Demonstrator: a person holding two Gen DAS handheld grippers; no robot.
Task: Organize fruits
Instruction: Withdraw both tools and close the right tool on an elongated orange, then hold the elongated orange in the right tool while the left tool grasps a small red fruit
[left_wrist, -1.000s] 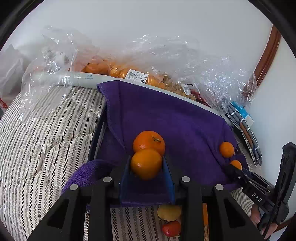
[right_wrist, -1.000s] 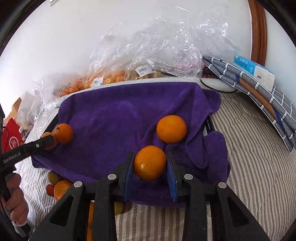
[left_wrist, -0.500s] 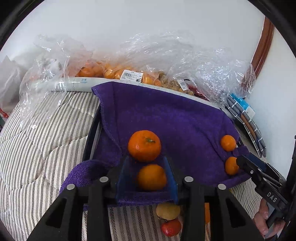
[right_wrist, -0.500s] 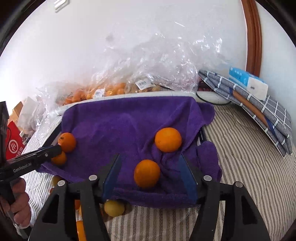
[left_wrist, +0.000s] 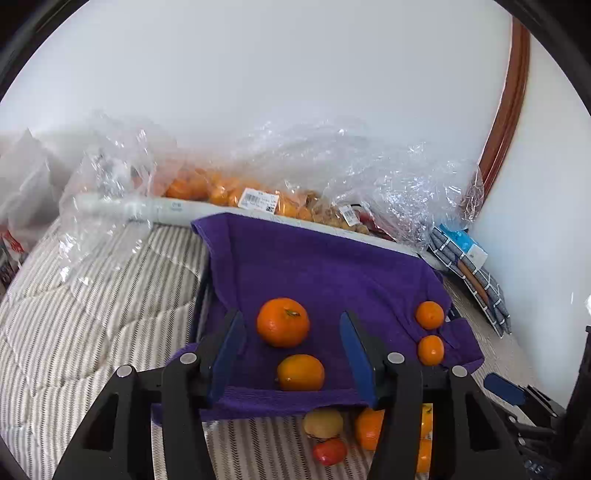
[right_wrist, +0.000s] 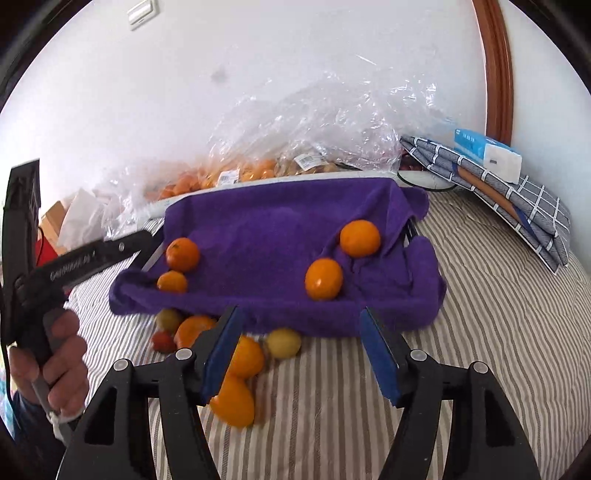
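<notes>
A purple towel (left_wrist: 325, 273) lines a tray on the striped bed; it also shows in the right wrist view (right_wrist: 266, 229). Several oranges lie on it. My left gripper (left_wrist: 291, 347) is open, its jaws on either side of two oranges (left_wrist: 300, 372) (left_wrist: 283, 322) without touching them. My right gripper (right_wrist: 299, 347) is open and empty, pulled back from the towel's front edge; its two oranges (right_wrist: 323, 278) (right_wrist: 359, 237) lie on the towel's right side. Loose fruit lies in front of the towel: oranges (right_wrist: 243, 354), a yellow fruit (right_wrist: 283, 343), a small red one (right_wrist: 163, 341).
Clear plastic bags of oranges (left_wrist: 229, 192) lie along the wall behind the tray. A folded checked cloth (right_wrist: 517, 192) with a blue tissue pack (right_wrist: 487, 155) sits at the right. The left gripper's body and hand (right_wrist: 48, 288) reach in from the left. Striped bedding (right_wrist: 480, 332) surrounds the tray.
Both grippers opened and let go of their oranges onto the towel, then drew back and rose. The oranges now rest on the towel.
</notes>
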